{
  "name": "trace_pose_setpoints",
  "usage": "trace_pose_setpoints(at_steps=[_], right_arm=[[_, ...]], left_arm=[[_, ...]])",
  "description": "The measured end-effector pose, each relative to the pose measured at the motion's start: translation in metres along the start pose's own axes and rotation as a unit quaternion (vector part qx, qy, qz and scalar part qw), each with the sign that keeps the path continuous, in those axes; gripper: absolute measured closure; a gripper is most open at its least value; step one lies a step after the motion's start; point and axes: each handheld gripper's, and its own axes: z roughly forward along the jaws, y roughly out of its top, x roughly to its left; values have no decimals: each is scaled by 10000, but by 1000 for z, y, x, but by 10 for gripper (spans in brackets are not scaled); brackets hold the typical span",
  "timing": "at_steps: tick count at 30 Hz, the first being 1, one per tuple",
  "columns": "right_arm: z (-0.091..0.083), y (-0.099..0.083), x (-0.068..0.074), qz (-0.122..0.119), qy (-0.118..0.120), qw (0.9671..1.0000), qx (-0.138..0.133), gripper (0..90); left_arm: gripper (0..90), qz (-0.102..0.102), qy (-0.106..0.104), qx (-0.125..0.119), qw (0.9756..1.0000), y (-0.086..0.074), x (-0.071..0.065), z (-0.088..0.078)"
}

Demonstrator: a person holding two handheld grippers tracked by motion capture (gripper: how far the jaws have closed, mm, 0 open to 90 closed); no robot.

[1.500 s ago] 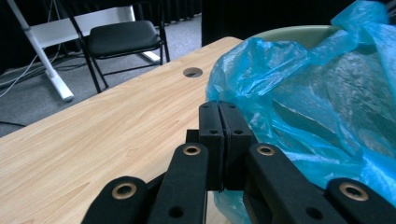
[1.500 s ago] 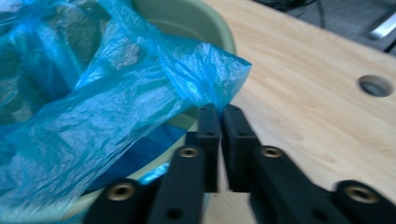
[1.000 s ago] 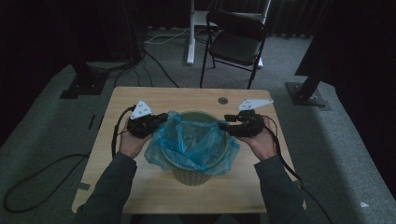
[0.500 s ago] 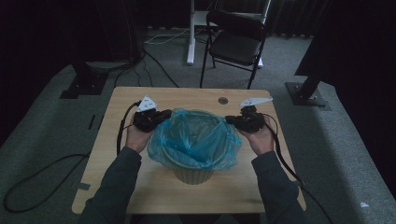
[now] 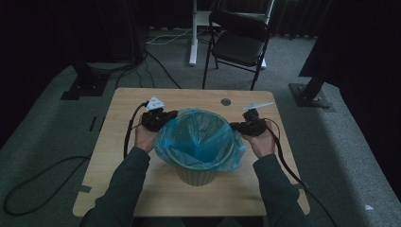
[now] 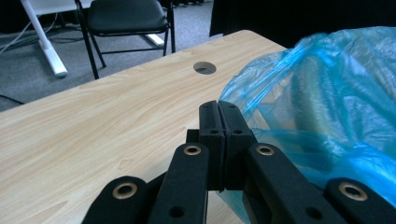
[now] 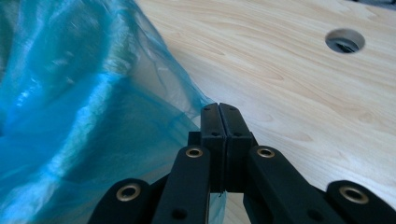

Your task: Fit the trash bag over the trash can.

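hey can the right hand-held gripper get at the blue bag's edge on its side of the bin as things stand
Probably yes. The right hand-held gripper sits right at the blue bag where it drapes over the bin, jaws shut, with only bare table around and nothing between them.

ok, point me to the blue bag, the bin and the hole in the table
blue bag (image 5: 201, 135): high view, on the plastic lining the inside.
bin (image 5: 197, 176): high view, on the pale outer wall below the bag's overhang.
hole in the table (image 5: 226, 101): high view, on the round opening near the table's far edge.
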Motion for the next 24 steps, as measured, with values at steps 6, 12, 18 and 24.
trace_pose_setpoints(at_steps=[6, 12, 18, 24], right_arm=[[-4, -7, -7, 164, -26, 9999, -36, 896], [-5, -12, -10, 161, -100, 9998, 53, 895], [-1, -18, -12, 176, -98, 9996, 182, 895], [-3, -18, -10, 133, -99, 9997, 170, 893]], left_arm=[[874, -106, 26, 90, 9999, -8, 5, 3], [854, -149, -2, 213, 9997, -16, 4, 7], [843, -190, -28, 296, 9994, -24, 4, 10], [775, -414, 20, 133, 9991, -24, 11, -1]])
